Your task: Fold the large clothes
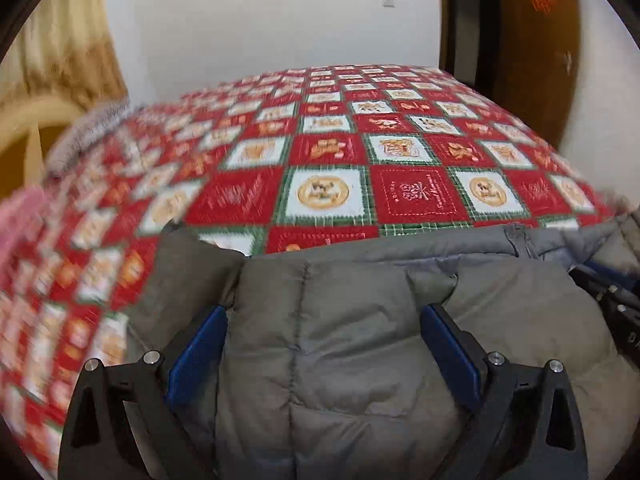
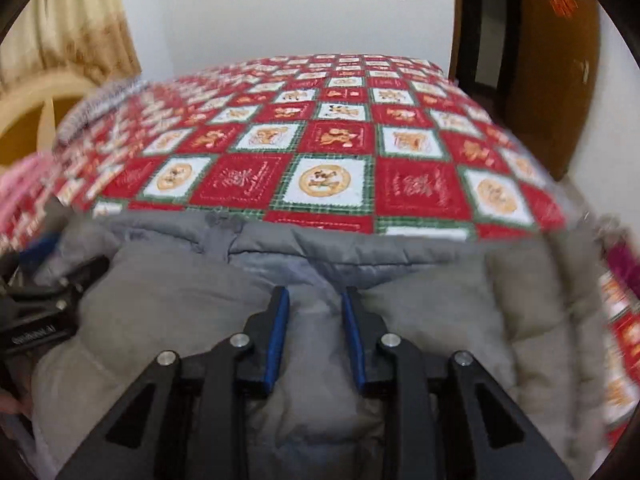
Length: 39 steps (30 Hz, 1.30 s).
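On the near end of the bed (image 1: 404, 184), a grey quilted puffer jacket (image 1: 352, 344) lies bunched in thick folds, covering the lower part of both wrist views. Beyond it the bed's red, white and green checkered quilt (image 2: 332, 176) stretches away to a white wall (image 2: 288, 8).

From the left wrist view, the left gripper (image 1: 324, 316) hovers over the jacket with its jaws spread wide; the blue pads (image 1: 196, 356) stand well apart on either side of a padded panel, and neither visibly presses the fabric. A stitched seam runs down the jacket between them. At the right edge of this view a black part of the right gripper (image 1: 612, 304) shows just above the jacket.

From the right wrist view, the right gripper (image 2: 316, 300) has its jaws drawn narrow, with a ridge of grey fabric lying between the blue pads (image 2: 276, 344). Whether the pads actually pinch that ridge cannot be told. The left gripper (image 2: 44, 300) appears at the left edge, near the jacket's side.

The jacket's collar and zipper (image 2: 224, 224) lie at the far edge of the bundle, against the quilt. A brown wooden door (image 2: 556, 80) stands at the right, a cream curtain (image 2: 68, 28) hangs at the left, and a pink cloth (image 1: 24, 216) sits blurred by the bed's left side. The picture edges are smeared by motion blur.
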### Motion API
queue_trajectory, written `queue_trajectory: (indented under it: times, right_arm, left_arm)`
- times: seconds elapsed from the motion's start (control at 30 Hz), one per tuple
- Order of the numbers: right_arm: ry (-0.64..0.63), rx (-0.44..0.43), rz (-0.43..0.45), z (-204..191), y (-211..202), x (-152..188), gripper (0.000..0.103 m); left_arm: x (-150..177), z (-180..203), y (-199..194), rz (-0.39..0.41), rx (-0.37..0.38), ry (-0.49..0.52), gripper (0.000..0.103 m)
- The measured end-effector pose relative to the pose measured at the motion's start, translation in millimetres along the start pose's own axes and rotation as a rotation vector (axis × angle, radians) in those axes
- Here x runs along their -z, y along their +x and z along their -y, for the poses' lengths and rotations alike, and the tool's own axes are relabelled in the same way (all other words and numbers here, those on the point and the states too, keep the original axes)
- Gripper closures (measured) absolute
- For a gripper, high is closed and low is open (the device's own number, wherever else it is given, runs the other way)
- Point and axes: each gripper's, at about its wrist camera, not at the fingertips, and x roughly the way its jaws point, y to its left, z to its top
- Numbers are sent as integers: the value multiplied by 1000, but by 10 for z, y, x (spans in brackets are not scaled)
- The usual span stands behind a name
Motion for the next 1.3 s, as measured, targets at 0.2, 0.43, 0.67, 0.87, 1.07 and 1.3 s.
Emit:
queue_trajectory:
  times: [0.2, 0.43, 0.67, 0.87, 1.07, 1.3]
  right_arm:
    - [10, -14, 32, 3, 126, 11, 75]
    - [16, -4, 1, 19, 251, -43, 74]
    - [62, 84, 149, 255, -296, -218, 69]
    - [251, 282, 86, 1003, -230, -128, 69]
    - [419, 219, 58, 1340, 52, 43, 71]
    - [463, 242, 62, 1402, 68, 71, 74]
  left_arm:
    - [66, -25, 92, 61, 19, -78, 4]
    - [58, 53, 280, 19, -41, -57, 2]
    - [77, 88, 299, 9, -82, -38, 2]
    - [74, 102, 294, 14, -87, -35, 2]
    - [76, 99, 293, 16, -82, -38, 2]
    - [70, 79, 297, 15, -75, -53, 2]
